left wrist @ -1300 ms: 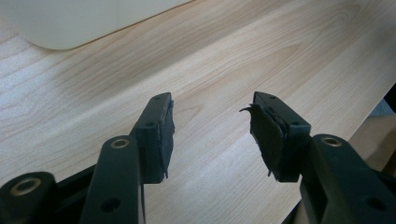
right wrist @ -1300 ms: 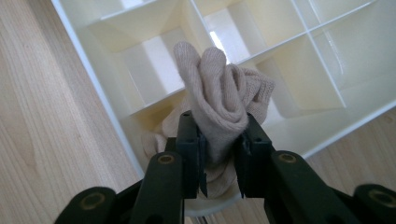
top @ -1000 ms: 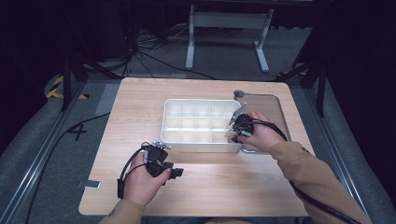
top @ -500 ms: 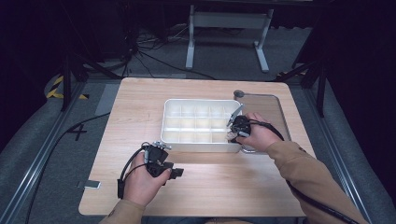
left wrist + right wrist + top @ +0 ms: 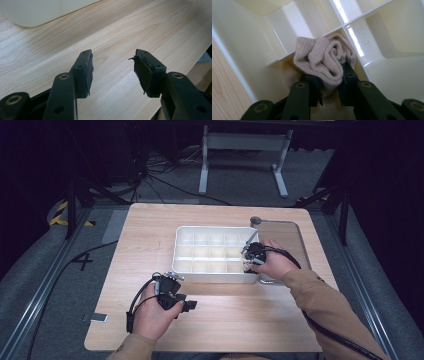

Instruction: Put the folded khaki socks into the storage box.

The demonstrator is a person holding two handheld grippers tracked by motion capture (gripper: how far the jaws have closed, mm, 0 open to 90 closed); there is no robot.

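Right gripper at the near right corner of the white compartment tray; same gripper seen from the high view over the tray's front right compartments, held in the right hand. Jaws clamped on a rolled beige cloth, pads pressing both sides of the roll. Roll sits low in a tray compartment, its top bulging just above the dividers and leaning against the crossing of two partition walls. Spiral end of the roll faces the camera. Jaw spread not narrow, taken up by the thickness of the cloth.

Left gripper idle over bare worktop, jaws well apart, nothing between the pads. Pad lining on the right-hand jaw frayed at its upper edge. Corner of the tray visible at the upper left of the left gripper view, apart from the jaws. In the high view, left gripper held in the left hand just in front of the tray's near left corner, not touching it.

Grey flat plate lying on the worktop to the right of the tray, partly under the right hand. Small grey tag near the worktop's front left edge.
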